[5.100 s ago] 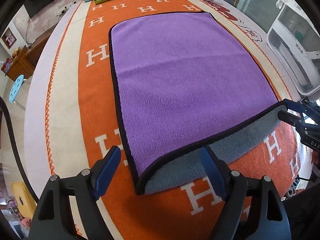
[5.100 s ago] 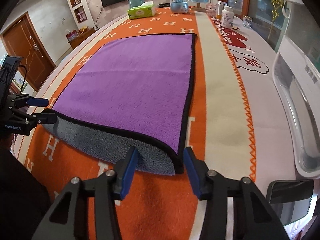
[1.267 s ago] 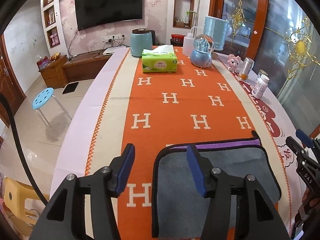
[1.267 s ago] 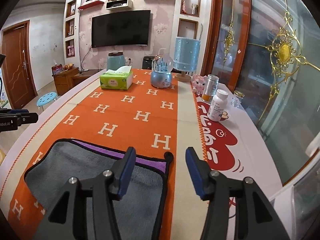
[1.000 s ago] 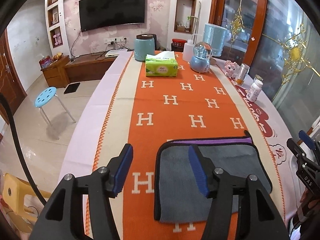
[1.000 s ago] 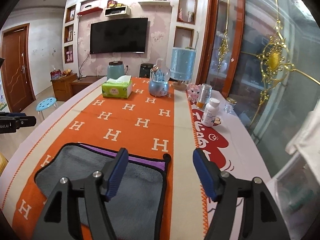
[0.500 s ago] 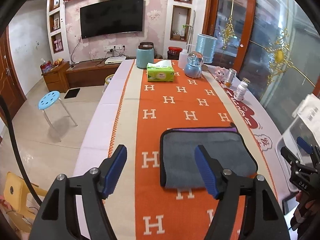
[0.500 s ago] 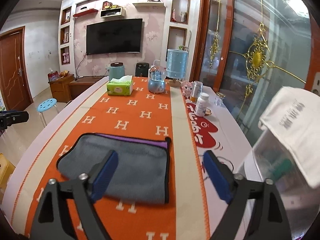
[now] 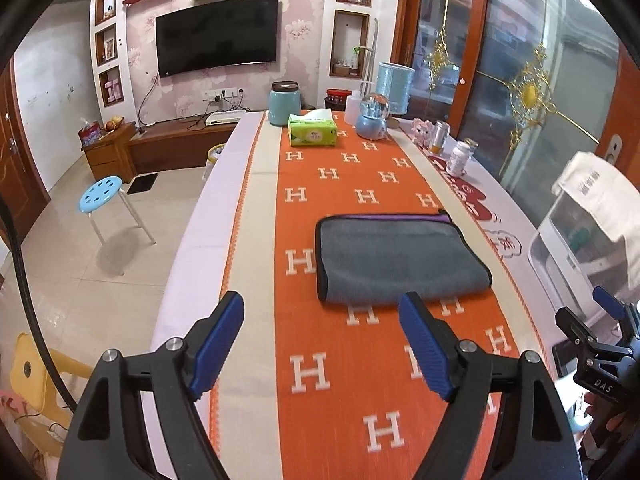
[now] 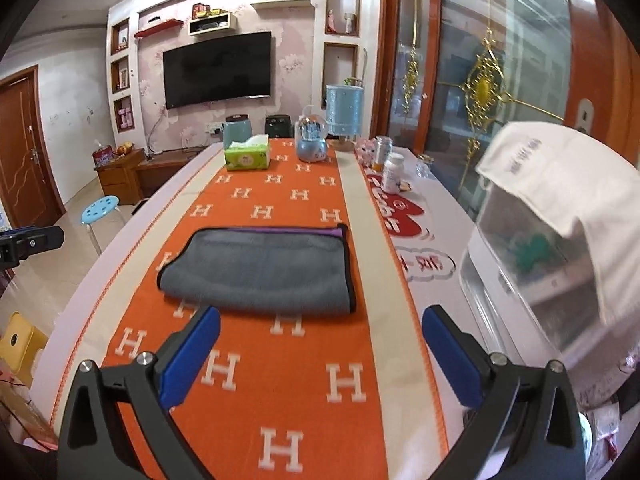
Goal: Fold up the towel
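The towel (image 9: pixel 398 258) lies folded in half on the orange H-patterned table runner (image 9: pixel 340 360), grey side up, with a strip of purple showing along its far edge. It also shows in the right wrist view (image 10: pixel 260 270). My left gripper (image 9: pixel 322 336) is open and empty, well back from the towel's near edge. My right gripper (image 10: pixel 320 344) is open wide and empty, also back from the towel. The right gripper shows at the right edge of the left wrist view (image 9: pixel 600 328).
A green tissue box (image 9: pixel 313 133), a teal jar (image 9: pixel 284 104), a snow globe (image 9: pixel 372 120) and small bottles (image 9: pixel 458 158) stand at the table's far end. A clear plastic bin with a white cloth (image 10: pixel 560 240) stands right of the table. A blue stool (image 9: pixel 100 194) stands on the floor left.
Both grippers have pulled back and up from the folded towel, and both have opened wider. The towel stays flat and still on the runner.
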Demonstrator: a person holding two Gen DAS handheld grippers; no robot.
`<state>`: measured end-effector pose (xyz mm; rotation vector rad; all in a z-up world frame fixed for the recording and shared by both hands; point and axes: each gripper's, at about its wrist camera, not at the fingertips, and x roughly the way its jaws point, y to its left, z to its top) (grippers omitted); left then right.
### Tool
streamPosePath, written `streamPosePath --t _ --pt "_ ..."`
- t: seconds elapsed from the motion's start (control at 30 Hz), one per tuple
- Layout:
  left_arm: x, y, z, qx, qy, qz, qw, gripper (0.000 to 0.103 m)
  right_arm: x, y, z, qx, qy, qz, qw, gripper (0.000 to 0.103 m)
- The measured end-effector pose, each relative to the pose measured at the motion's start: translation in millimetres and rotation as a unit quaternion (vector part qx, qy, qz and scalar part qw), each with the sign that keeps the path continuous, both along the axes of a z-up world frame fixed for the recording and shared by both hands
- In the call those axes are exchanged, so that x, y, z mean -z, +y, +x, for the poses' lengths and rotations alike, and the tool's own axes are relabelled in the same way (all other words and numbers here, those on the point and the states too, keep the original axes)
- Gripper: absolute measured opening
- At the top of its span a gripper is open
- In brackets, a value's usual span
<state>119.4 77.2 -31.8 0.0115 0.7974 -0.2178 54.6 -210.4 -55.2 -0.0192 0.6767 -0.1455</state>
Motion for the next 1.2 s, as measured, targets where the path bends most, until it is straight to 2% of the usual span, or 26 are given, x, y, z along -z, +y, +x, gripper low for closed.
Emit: streamPosePath --t 0.2,0.37,0.47,0.63,0.83,0.97,1.0,1.07,1.2 --pt "0 -3 -33 -0.008 -0.003 -0.002 1.0000 0.079 7 6 -28 0.012 0.038 0.011 0.999 0.102" --pt "-6 -8 -52 0.001 -0.002 -0.002 1.0000 0.079 5 8 -41 0.001 0.056 0.028 0.998 0.102" --pt "-9 -12 -60 0.001 0.007 -0.005 1.0000 0.079 2 7 -44 -0.012 0.072 0.045 0.996 0.102" --pt "-16 -22 -69 -0.013 0.023 -0.006 0.9996 0.079 -11 10 -50 -0.029 0.093 0.044 0.994 0.102" --pt "-20 -33 -87 -0.028 0.045 0.003 0.9986 0.086 -24 12 -58 -0.046 0.122 0.051 0.990 0.102" --pt "-25 -38 -98 -0.038 0.055 0.014 0.9977 0.095 -33 8 -66 -0.050 0.137 0.080 0.986 0.102" --pt "-27 -39 -102 -0.043 0.057 0.016 0.9973 0.099 -35 9 -69 -0.049 0.139 0.079 0.986 0.102" --pt "-33 -39 -110 -0.047 0.059 0.013 0.9971 0.102 -41 12 -74 -0.051 0.141 0.081 0.985 0.102" --pt "-46 -41 -123 -0.057 0.048 0.022 0.9969 0.102 -54 15 -84 -0.053 0.128 0.095 0.986 0.103"
